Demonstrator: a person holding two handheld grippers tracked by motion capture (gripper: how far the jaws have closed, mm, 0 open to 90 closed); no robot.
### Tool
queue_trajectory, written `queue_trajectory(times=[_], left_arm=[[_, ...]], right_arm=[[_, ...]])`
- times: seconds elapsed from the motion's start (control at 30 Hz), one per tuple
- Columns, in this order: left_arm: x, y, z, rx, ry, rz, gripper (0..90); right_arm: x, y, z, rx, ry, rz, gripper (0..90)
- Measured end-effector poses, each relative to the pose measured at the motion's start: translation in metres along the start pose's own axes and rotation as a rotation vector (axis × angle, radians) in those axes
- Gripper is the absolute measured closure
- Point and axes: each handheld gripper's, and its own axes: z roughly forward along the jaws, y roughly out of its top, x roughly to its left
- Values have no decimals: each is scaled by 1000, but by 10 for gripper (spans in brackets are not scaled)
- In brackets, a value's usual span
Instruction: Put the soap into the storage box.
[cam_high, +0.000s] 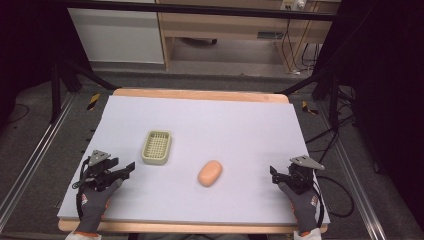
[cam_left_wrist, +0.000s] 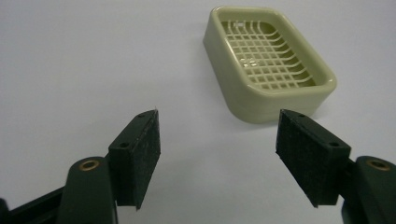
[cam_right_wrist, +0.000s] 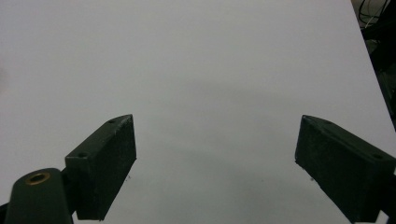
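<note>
Two things lie on a pale lavender sheet that covers the surface, a wood-edged top whose far rim shows bare beyond the sheet. Around it the room is dim: grey carpet, metal rails along both sides, a black frame with slanting struts, loose cables at the right, and pale wooden furniture against the far wall.

The soap dish, cream-green with a grid floor, sits left of centre, its long axis running from the person's side toward the far edge, tilted slightly to the right. The peach-coloured soap bar rests to its right and nearer the person, well apart from the dish, its long axis slanting from near-left to far-right.

The left tongs, held in a gloved hand near the front-left corner, point toward the dish and stand wide apart, just short of its near end; in the left gripper view the soap dish lies ahead between the jaws, untouched. The right tongs, near the front-right corner, are likewise spread wide over bare sheet, holding nothing.
</note>
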Motion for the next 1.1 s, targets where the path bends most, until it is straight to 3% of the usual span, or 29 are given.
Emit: queue_trajectory(times=[0.4,0.7,1.1], left_arm=[[-10,9,-6,-34,-37,3,319],[-16,15,-6,-34,-60,5,322],[-36,27,-3,-44,-89,40,336]], right_arm=[[5,-3,2,24,16,19,126],[3,-2,0,-2,9,27,126],[3,-2,-3,-10,1,29,126]])
